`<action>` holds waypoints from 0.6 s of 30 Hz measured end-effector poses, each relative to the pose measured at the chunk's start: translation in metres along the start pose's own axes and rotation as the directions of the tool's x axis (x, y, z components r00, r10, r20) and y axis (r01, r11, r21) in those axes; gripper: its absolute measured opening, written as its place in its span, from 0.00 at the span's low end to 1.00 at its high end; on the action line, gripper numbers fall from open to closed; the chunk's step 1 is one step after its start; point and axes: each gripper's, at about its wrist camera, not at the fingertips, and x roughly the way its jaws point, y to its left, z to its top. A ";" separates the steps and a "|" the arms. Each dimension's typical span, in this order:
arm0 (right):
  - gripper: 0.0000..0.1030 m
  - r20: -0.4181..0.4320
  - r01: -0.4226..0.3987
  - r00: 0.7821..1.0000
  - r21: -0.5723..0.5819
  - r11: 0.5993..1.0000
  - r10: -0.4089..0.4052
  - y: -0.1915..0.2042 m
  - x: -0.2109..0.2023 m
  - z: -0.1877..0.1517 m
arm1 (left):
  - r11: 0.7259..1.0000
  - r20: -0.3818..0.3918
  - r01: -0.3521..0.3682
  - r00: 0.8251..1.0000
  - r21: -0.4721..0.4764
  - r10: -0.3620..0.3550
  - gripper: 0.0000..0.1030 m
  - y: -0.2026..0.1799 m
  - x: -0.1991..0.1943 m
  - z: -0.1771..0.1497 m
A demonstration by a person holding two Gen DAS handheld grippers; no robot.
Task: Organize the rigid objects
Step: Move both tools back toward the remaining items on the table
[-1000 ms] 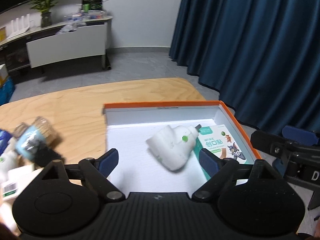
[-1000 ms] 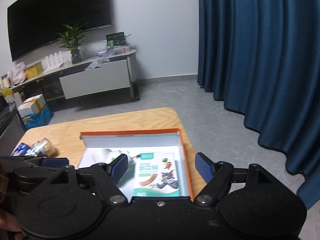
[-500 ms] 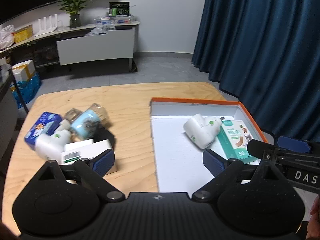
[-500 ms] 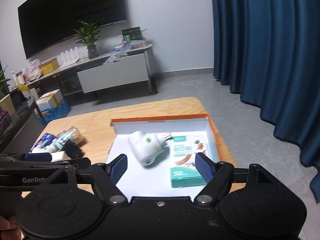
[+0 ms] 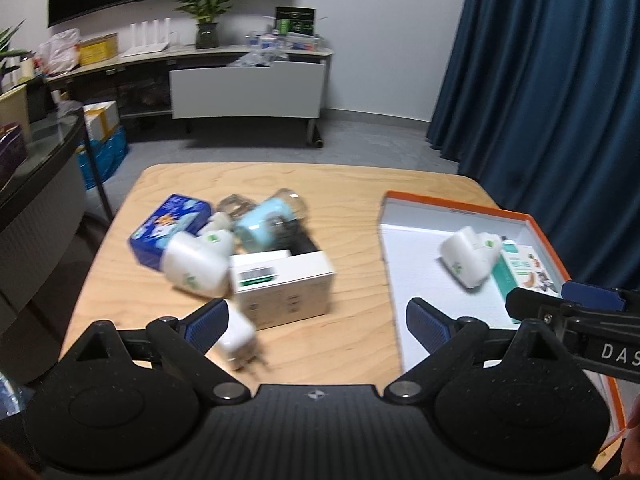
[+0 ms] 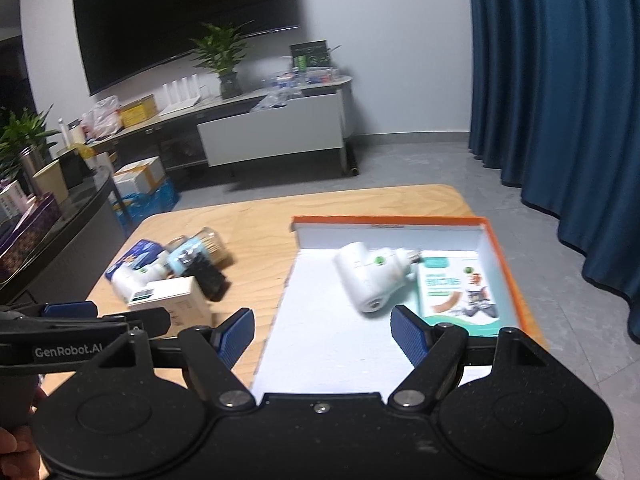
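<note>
Hovering my left gripper (image 5: 316, 322) wide and empty over the clutter; white box (image 5: 283, 288) nearest, easiest for the orange tray (image 5: 448, 204); right gripper (image 6: 322, 330) gapes too.

Two white plug-in devices (image 5: 466, 258) (image 5: 196, 258), two boxes (image 5: 284, 288) (image 5: 524, 270), one blue tin (image 5: 170, 228), one jar (image 5: 270, 220), one white charger (image 5: 236, 338), one orange-rimmed tray (image 5: 540, 232).

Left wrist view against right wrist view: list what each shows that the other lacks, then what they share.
Only the left wrist view shows the small white charger on the table by the left gripper.

Only the right wrist view shows the green box's whole front; the right gripper hangs over the tray's near edge.

Both show the orange tray holding the white plug-in device and the green box, plus the pile with the white carton. Both grippers are open.
</note>
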 end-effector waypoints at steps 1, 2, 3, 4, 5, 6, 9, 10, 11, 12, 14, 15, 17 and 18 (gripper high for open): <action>0.87 -0.002 -0.007 1.000 -0.006 1.000 0.007 0.004 0.001 0.000 | 1.000 0.001 -0.007 1.000 -0.007 0.007 0.95 0.004 -0.001 0.000; 0.87 -0.004 -0.015 1.000 -0.011 1.000 0.015 0.007 0.002 0.000 | 1.000 0.002 -0.012 1.000 -0.013 0.012 0.95 0.007 -0.001 0.000; 0.87 -0.007 -0.021 1.000 -0.016 1.000 0.021 0.011 0.003 -0.001 | 1.000 0.004 -0.018 1.000 -0.018 0.018 0.95 0.011 -0.002 0.000; 0.87 -0.010 -0.027 1.000 -0.021 0.999 0.027 0.015 0.004 -0.002 | 0.999 0.005 -0.024 1.000 -0.022 0.024 0.95 0.014 -0.003 -0.001; 0.87 -0.014 -0.033 0.999 -0.026 0.999 0.033 0.018 0.005 -0.002 | 0.999 0.007 -0.029 1.000 -0.027 0.029 0.95 0.017 -0.004 -0.002; 0.87 -0.018 -0.038 0.999 -0.032 0.999 0.038 0.021 0.006 -0.002 | 0.999 0.010 -0.033 0.999 -0.031 0.033 0.95 0.020 -0.004 -0.003; 0.87 -0.025 -0.054 0.998 -0.045 0.998 0.053 0.029 0.009 -0.003 | 0.998 0.012 -0.050 0.999 -0.041 0.050 0.96 0.031 -0.005 -0.007; 0.87 -0.027 -0.058 0.998 -0.048 0.997 0.057 0.031 0.009 -0.004 | 0.997 0.009 -0.059 0.998 -0.049 0.059 0.96 0.035 -0.005 -0.008; 0.87 -0.030 -0.061 0.998 -0.051 0.997 0.060 0.033 0.010 -0.005 | 0.996 0.006 -0.065 0.998 -0.057 0.066 0.96 0.040 -0.004 -0.009; 0.87 -0.034 -0.064 0.997 -0.054 0.997 0.062 0.034 0.012 -0.005 | 0.995 0.002 -0.072 0.997 -0.066 0.072 0.96 0.045 -0.003 -0.010; 0.87 -0.042 -0.069 0.997 -0.058 0.996 0.067 0.036 0.014 -0.007 | 0.992 -0.006 -0.094 0.996 -0.081 0.094 0.96 0.055 0.001 -0.011; 0.87 -0.046 -0.072 0.997 -0.059 0.996 0.069 0.037 0.015 -0.007 | 0.990 -0.009 -0.107 0.994 -0.088 0.106 0.96 0.061 0.003 -0.010; 0.87 -0.056 -0.077 0.996 -0.059 0.995 0.074 0.038 0.017 -0.009 | 0.987 -0.013 -0.129 0.992 -0.101 0.128 0.96 0.073 0.006 -0.011; 0.87 -0.061 -0.081 0.995 -0.060 0.995 0.077 0.039 0.018 -0.009 | 0.984 -0.018 -0.139 0.990 -0.107 0.138 0.96 0.078 0.008 -0.011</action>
